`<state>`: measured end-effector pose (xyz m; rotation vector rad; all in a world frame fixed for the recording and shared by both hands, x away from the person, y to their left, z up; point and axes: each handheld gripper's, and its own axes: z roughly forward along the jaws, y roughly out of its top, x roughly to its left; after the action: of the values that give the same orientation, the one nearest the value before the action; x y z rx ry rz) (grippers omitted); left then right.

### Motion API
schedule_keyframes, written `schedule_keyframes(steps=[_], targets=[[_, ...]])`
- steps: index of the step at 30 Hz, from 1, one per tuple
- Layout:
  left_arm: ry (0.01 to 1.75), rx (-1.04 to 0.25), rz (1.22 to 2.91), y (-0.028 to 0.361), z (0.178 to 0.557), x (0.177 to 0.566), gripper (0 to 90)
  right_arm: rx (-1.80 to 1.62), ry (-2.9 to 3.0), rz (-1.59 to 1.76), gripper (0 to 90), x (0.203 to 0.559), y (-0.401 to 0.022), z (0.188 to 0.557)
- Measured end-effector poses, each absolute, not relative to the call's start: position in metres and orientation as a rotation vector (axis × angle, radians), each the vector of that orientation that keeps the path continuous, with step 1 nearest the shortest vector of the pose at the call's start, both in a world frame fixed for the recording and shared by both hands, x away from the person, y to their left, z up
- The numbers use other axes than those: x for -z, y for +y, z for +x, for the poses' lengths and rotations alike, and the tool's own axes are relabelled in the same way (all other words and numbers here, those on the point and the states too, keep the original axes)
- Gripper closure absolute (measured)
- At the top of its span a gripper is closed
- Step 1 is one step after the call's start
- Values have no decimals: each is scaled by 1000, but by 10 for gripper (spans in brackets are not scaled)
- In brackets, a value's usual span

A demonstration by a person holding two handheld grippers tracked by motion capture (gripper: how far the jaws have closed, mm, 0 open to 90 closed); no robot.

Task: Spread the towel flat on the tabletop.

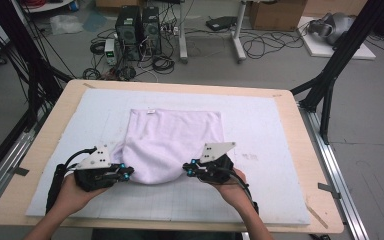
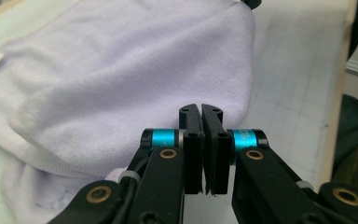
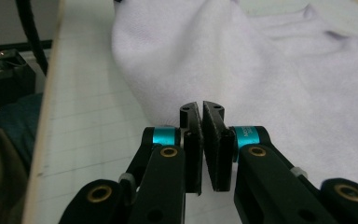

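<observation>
Lavender towel (image 1: 172, 142): near corners being gripped and lifted by clenched left gripper (image 1: 126, 173) and right gripper (image 1: 189, 170); thin pinch risks slipping out.

Both grippers are black, each topped with a grey three-cornered plate dotted with small dark holes. The left gripper (image 1: 125, 173) and right gripper (image 1: 186, 169) carry bright blue rings just behind the jaws. Up close, the jaws are flat black pads on black links pinned with brass-coloured rivets and small screws. A black cable (image 1: 56, 186) trails back from the left one. The forearms are bare, no sleeves.
</observation>
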<state>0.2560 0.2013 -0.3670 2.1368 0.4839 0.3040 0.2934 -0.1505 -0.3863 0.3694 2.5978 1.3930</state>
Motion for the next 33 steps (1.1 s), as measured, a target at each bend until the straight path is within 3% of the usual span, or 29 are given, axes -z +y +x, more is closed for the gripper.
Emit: schedule_keyframes(steps=[7, 12, 18, 24, 27, 33], targets=[[437, -330, 2112, 195, 249, 341, 871, -1424, 2541, 310, 868, 348, -164, 276], [522, -395, 2095, 192, 277, 340, 871, -1360, 2521, 344, 868, 335, -165, 299], [717, -420, 2091, 187, 343, 365, 870, -1275, 2553, 568, 867, 364, -163, 367], [820, -406, 2150, 183, 376, 396, 859, -1193, 2615, 710, 826, 400, -158, 401], [811, -390, 2122, 188, 371, 390, 723, -1211, 2603, 727, 750, 398, -161, 398], [746, -378, 2042, 207, 342, 369, 570, -1326, 2502, 630, 704, 381, -174, 357]])
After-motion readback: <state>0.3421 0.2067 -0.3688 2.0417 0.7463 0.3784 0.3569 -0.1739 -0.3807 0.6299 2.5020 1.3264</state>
